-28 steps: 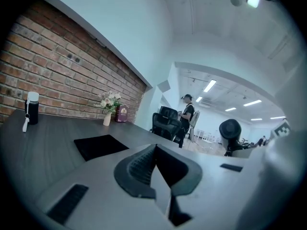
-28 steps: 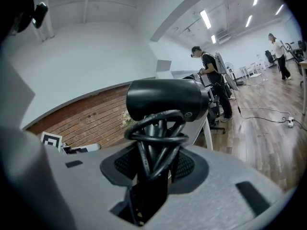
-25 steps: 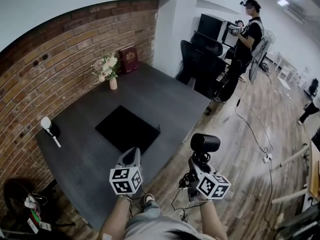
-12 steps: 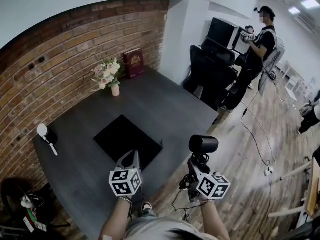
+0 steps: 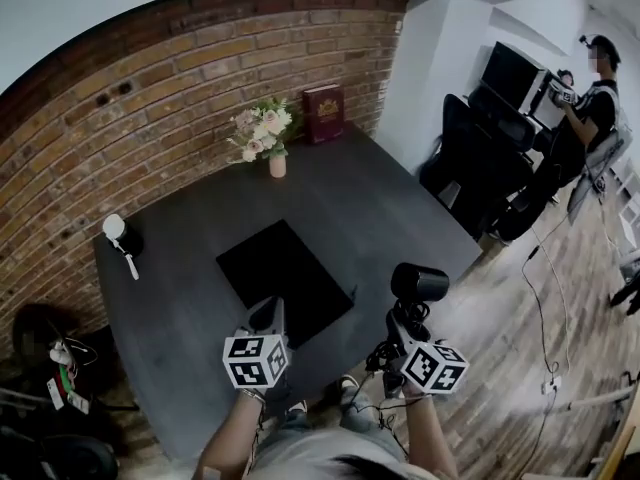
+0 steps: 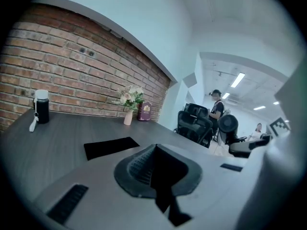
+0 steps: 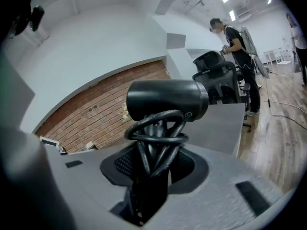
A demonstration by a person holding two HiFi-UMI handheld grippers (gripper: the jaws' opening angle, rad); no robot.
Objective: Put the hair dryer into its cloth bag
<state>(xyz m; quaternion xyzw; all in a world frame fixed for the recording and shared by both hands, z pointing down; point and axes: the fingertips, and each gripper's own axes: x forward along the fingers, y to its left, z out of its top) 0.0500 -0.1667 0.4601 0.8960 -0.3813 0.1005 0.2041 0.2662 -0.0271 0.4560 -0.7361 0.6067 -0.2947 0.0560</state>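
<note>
A black hair dryer (image 5: 419, 284) (image 7: 165, 99) stands upright in my right gripper (image 5: 408, 320), which is shut on its handle with the cord wound round it. It hangs at the table's near right edge. A flat black cloth bag (image 5: 285, 279) (image 6: 111, 146) lies in the middle of the dark grey table (image 5: 190, 258). My left gripper (image 5: 270, 320) (image 6: 154, 163) is shut with nothing in it, just over the near edge of the bag.
A vase of flowers (image 5: 266, 136) and a dark red box (image 5: 325, 114) stand at the table's far side by the brick wall. A white-capped black bottle (image 5: 120, 238) sits at the left. Black chairs (image 5: 480, 158) and a person (image 5: 590, 98) are at the right.
Both grippers have moved forward over the table; the left one now reaches the bag's near edge and the hair dryer has come nearer the table's edge. The jaws have not moved.
</note>
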